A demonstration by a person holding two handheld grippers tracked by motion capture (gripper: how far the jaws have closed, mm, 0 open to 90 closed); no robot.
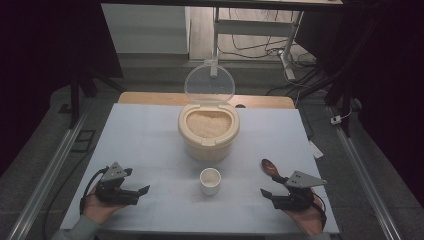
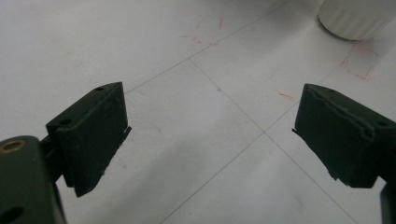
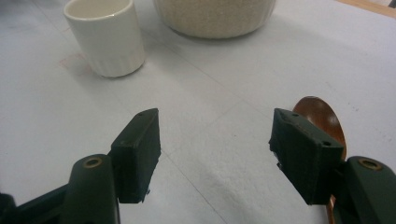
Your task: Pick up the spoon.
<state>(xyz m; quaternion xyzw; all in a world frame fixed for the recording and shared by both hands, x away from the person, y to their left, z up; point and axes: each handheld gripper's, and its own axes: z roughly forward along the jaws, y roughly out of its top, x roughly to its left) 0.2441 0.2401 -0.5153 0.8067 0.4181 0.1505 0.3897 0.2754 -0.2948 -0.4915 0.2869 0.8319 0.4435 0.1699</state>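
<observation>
While both my tongs stand released, the brown wooden spoon (image 1: 270, 167) lies just beside my right tongs (image 1: 266, 194), near the worktop's (image 1: 150, 135) right edge, far from my left tongs (image 1: 141, 194).

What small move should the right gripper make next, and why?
Probably shift the right gripper sideways over the brown wooden spoon and close on it. Its jaws stand open and empty, the spoon lies just beside them, and the round cream container of rice is open.

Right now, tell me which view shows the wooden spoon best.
The high view: the wooden spoon lies whole enough on the table, bowl clear, handle running under the right gripper. The right gripper view catches only its bowl behind a jaw.
</observation>
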